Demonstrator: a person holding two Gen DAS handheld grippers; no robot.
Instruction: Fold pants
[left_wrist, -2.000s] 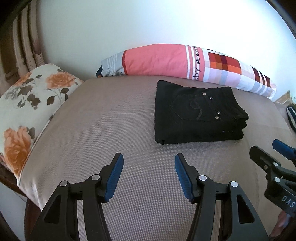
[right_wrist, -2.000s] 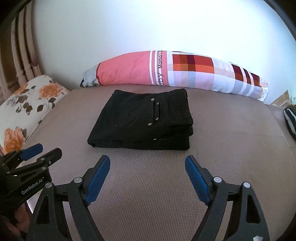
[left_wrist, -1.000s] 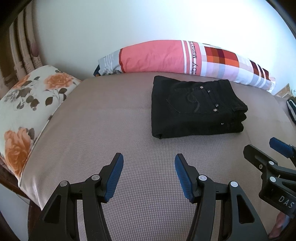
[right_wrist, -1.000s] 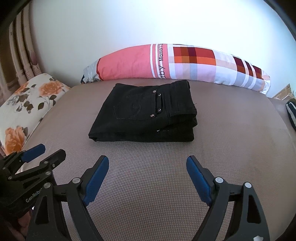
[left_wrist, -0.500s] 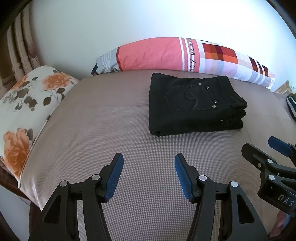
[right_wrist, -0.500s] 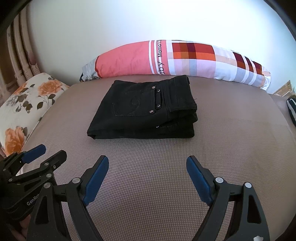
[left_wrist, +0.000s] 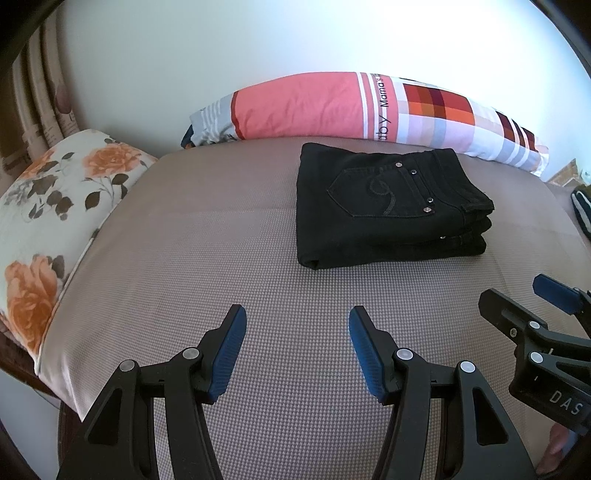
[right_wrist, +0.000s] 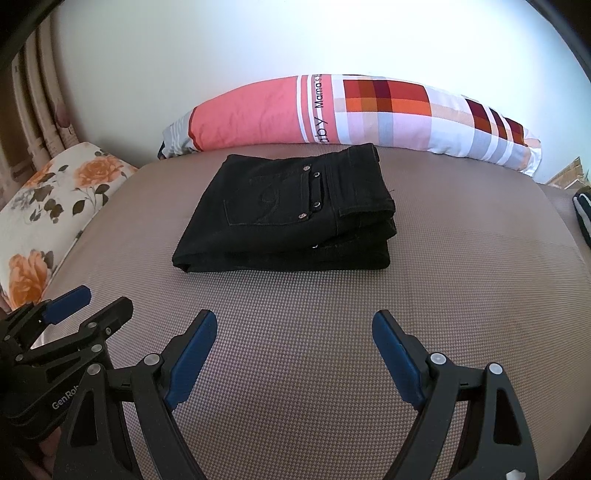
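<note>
The black pants lie folded into a compact stack on the taupe bed cover, back pocket up. They also show in the right wrist view. My left gripper is open and empty, held above the cover well short of the pants. My right gripper is open and empty, also short of the pants. The right gripper shows at the right edge of the left wrist view, and the left gripper at the left edge of the right wrist view.
A long pink and plaid pillow lies against the white wall behind the pants. A floral pillow sits at the left edge of the bed. A dark striped item lies at the far right.
Both grippers have drawn back a little and tilted; the folded pants sit slightly higher in both views. Both stay open and empty. The pants have not moved on the bed.
</note>
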